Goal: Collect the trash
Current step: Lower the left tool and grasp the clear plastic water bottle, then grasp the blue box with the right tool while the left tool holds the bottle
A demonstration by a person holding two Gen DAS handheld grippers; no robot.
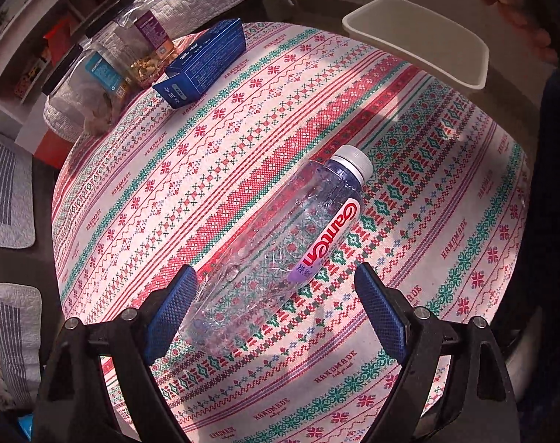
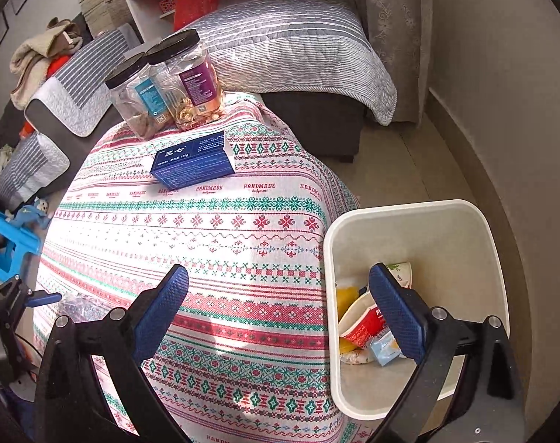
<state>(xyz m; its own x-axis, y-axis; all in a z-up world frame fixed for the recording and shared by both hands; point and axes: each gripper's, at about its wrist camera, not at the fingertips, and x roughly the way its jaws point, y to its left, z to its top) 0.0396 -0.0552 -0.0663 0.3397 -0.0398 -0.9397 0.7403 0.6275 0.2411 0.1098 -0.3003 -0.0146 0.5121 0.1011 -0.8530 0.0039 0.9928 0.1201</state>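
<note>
An empty clear plastic bottle (image 1: 280, 243) with a white cap and a red-and-pink label lies on the patterned tablecloth (image 1: 243, 147). My left gripper (image 1: 276, 280) is open, its blue pads either side of the bottle's bottom end, not clamped on it. My right gripper (image 2: 280, 280) is open and empty above the table's right edge, its right finger over the white trash bin (image 2: 497, 258). The bin holds wrappers and a red-and-white cup (image 2: 361, 321). A crumpled bit of the bottle (image 2: 77, 304) shows at the left in the right wrist view.
A blue box (image 1: 202, 62) and two black-lidded clear jars (image 1: 125, 48) stand at the table's far side; they also show in the right wrist view, the box (image 2: 191, 158) and jars (image 2: 162, 85). The bin (image 1: 420, 37) stands beside the table. A sofa with a grey quilt (image 2: 298, 44) lies behind.
</note>
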